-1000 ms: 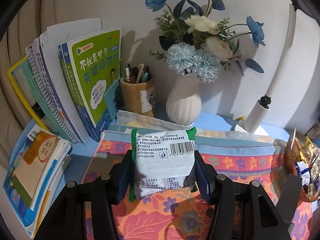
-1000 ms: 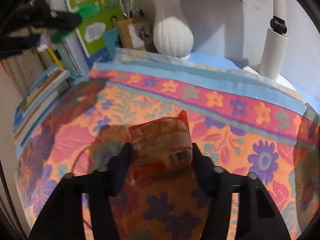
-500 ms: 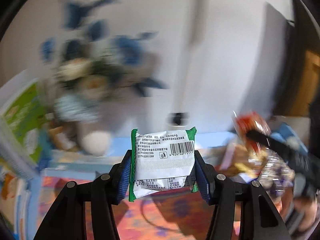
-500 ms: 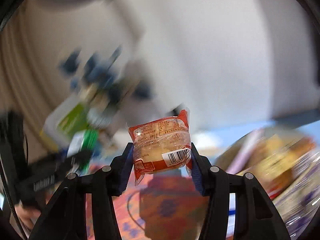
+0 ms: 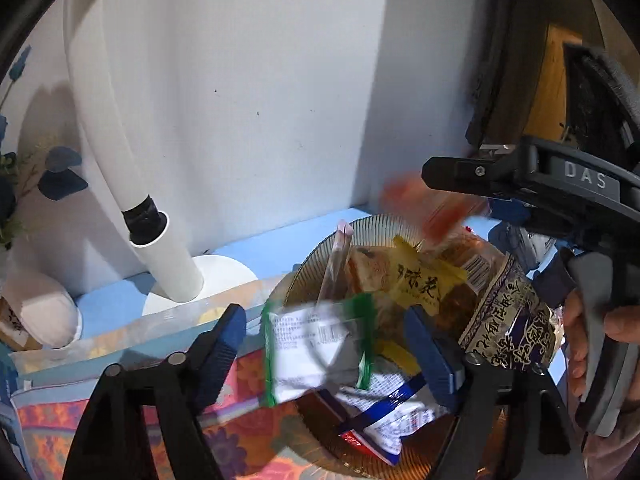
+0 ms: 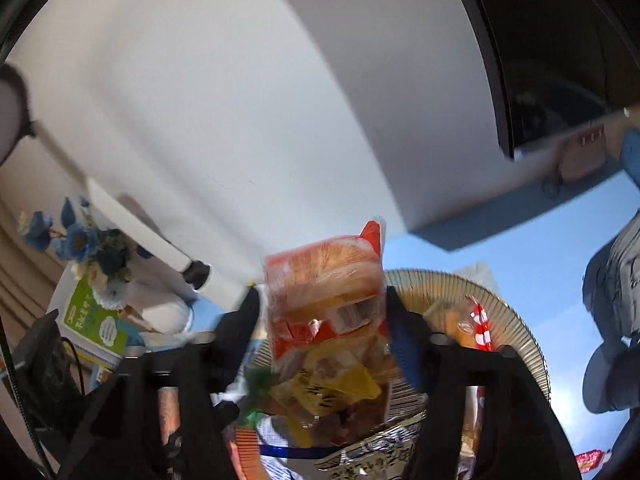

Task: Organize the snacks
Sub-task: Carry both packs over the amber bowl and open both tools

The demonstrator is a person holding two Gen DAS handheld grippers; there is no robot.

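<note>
glossy plastic snack packets (image 5: 316,348) fill a ribbed amber glass bowl (image 6: 508,320) on patterned cloth (image 5: 248,436).

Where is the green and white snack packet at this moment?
In the left wrist view, the green and white packet is between the open left gripper pads, loose, above the near rim of the amber glass bowl.

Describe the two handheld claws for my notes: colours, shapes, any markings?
Both are black plastic. The left claw has angular black fingers with silver screw heads and blue ribbed pads. The right claw matches; from the left wrist view its body carries raised "DAS" lettering and a grey trigger handle. No sleeve shows.
</note>
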